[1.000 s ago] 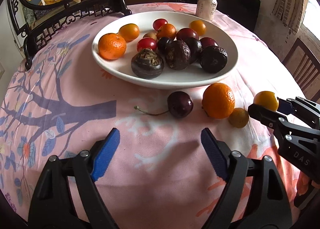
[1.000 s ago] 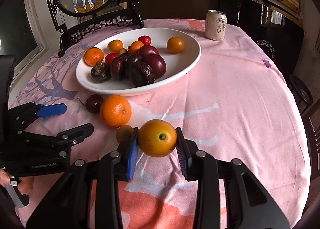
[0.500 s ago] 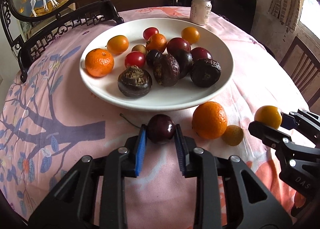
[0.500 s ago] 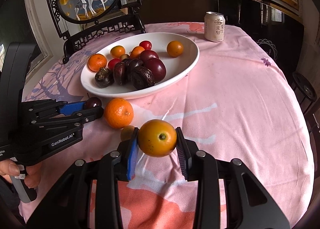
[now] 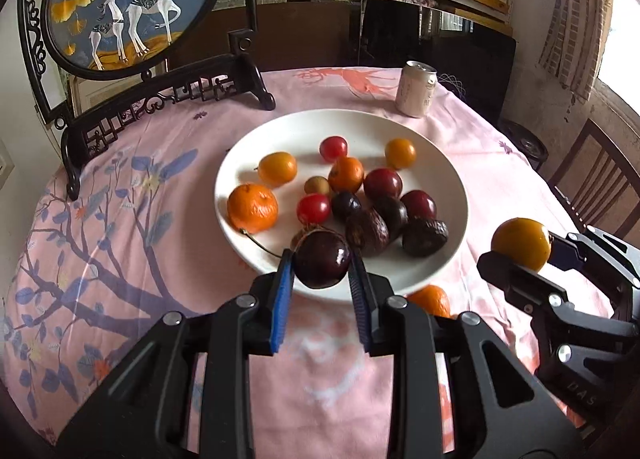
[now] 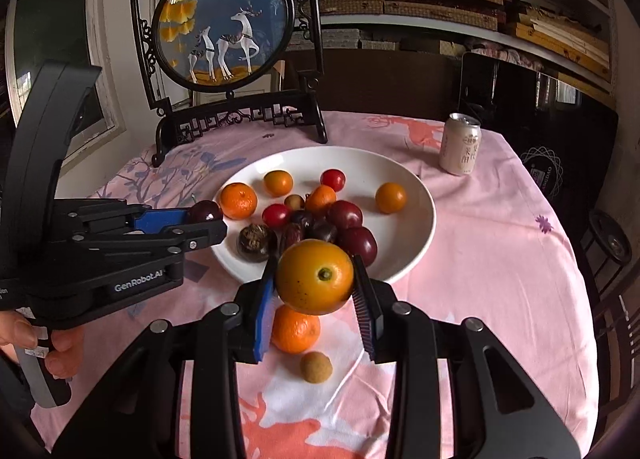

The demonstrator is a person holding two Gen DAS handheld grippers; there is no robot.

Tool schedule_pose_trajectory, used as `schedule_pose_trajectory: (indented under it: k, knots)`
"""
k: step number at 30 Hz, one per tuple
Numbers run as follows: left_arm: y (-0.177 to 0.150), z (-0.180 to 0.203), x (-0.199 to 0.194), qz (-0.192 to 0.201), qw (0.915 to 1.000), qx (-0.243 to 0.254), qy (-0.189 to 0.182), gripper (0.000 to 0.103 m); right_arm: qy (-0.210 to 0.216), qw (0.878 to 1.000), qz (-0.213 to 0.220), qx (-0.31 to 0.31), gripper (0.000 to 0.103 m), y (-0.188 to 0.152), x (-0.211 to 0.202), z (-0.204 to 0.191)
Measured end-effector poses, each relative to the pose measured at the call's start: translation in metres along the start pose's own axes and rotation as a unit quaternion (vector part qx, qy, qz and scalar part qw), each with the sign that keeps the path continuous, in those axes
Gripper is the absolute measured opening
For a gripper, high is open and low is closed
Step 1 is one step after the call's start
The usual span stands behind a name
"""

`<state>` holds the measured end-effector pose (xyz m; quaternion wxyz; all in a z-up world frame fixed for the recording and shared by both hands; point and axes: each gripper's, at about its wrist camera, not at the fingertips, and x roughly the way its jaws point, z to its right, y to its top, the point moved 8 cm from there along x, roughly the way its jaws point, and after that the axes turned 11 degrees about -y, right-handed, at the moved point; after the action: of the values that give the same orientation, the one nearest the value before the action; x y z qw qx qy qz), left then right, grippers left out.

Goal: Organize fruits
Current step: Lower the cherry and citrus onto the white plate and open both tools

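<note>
My left gripper (image 5: 322, 271) is shut on a dark red cherry (image 5: 323, 265) with a stem and holds it above the near rim of the white plate (image 5: 452, 179). The plate holds several tangerines, cherry tomatoes, plums and dark passion fruits. My right gripper (image 6: 314, 279) is shut on a yellow-orange fruit (image 6: 314, 277) and holds it above the table, in front of the plate (image 6: 420, 235). A tangerine (image 6: 295, 329) and a small brown fruit (image 6: 316, 367) lie on the pink cloth below it. The left gripper (image 6: 200, 219) shows at the plate's left edge.
A drink can (image 6: 460, 149) stands behind the plate to the right. A round deer picture on a black carved stand (image 6: 224, 31) stands at the table's back left. A wooden chair (image 5: 600, 183) is beside the table on the right.
My left gripper closed on the cherry on the cloth and lifted it up toward the plate. My right gripper rose with the yellow-orange fruit still held.
</note>
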<state>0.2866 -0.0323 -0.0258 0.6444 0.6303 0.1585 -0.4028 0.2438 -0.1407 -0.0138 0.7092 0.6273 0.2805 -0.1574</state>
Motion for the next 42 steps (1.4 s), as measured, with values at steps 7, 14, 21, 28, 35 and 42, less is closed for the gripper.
schedule_pose_trajectory:
  k: [7,14,21,28,35,42]
  knots:
    - [0.026,-0.023,0.03,-0.006,0.9988,-0.03,0.038,0.028,-0.014,1.0,-0.013,-0.012,0.035,0.019,0.043,-0.014]
    - [0.031,-0.032,0.048,-0.014,0.9978,-0.043,0.049,0.028,-0.018,0.999,-0.03,-0.014,0.035,0.019,0.069,-0.017]
    - [0.034,-0.042,0.051,-0.004,0.9957,-0.067,0.064,0.065,-0.025,0.999,-0.034,-0.013,0.044,0.017,0.076,-0.017]
    - [0.032,-0.042,0.036,0.01,0.9952,-0.067,0.071,0.066,-0.019,0.999,-0.026,0.0,0.046,0.015,0.057,-0.008]
    - [0.02,-0.036,0.018,0.016,0.9953,-0.066,0.069,0.07,-0.025,1.0,-0.014,0.012,0.051,0.005,0.029,0.006]
    - [0.009,-0.022,-0.006,0.03,0.9957,-0.058,0.065,0.072,-0.027,1.0,-0.009,0.014,0.054,-0.012,-0.002,0.013]
